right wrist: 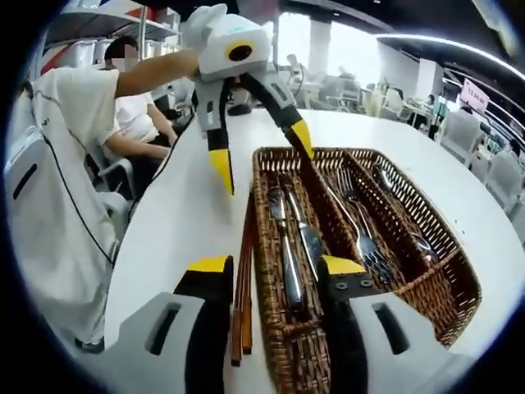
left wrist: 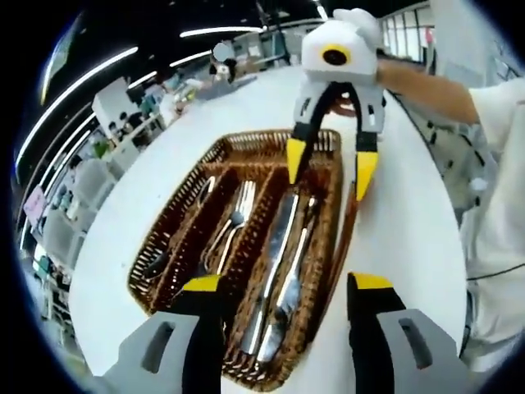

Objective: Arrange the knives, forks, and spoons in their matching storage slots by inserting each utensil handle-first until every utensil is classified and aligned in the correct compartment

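Knives [right wrist: 289, 246] inside basket [right wrist: 447, 283] edge slot, both tools above, apart.

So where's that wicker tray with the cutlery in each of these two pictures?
Left gripper view: the tray lies at the middle, running from the centre down to between this gripper's jaws, knives in its right-hand slot.
Right gripper view: the tray lies middle to right, knives in its left-hand slot.
Shared landmark: the white table under it.
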`<state>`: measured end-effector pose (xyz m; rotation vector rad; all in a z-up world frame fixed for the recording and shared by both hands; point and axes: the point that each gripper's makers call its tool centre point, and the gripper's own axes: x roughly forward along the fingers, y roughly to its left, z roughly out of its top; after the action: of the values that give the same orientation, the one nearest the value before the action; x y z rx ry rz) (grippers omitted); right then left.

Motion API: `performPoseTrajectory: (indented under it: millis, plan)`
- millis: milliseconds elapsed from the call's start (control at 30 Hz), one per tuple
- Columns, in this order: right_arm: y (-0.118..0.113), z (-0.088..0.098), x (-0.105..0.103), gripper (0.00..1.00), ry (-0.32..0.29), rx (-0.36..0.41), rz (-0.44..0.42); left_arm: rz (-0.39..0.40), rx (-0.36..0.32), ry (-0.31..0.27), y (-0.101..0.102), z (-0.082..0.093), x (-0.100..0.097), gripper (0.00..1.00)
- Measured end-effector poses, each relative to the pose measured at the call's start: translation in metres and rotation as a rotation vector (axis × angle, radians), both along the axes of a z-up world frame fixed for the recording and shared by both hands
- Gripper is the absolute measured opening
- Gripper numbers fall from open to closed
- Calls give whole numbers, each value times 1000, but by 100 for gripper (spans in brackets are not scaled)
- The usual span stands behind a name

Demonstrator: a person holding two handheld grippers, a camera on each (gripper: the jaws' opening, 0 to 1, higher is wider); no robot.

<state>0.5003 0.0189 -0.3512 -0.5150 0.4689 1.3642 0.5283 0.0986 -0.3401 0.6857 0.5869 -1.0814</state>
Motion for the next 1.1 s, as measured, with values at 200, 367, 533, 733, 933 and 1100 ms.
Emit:
performPoseTrajectory:
  millis: [200,367,533,733,933,1100]
  plan:
    - [-3,-2,-2,49,-13,3,-11,16,-5,-5,3,-1,-5,63]
    - [-6,0,-2,55,-30,14,-26,38,-32,7,3,-2,-8,68]
    - [-7,4,-2,64,-28,45,-46,63,-67,-12,1,-3,-12,77]
    - [-10,2,1,69,-35,47,-63,85,-124,-17,-3,7,-14,92]
    - [-14,2,2,77,-44,53,-90,107,-163,-28,-6,8,-16,99]
    - [-18,1,1,79,-47,57,-102,108,-157,-32,-7,1,-20,100]
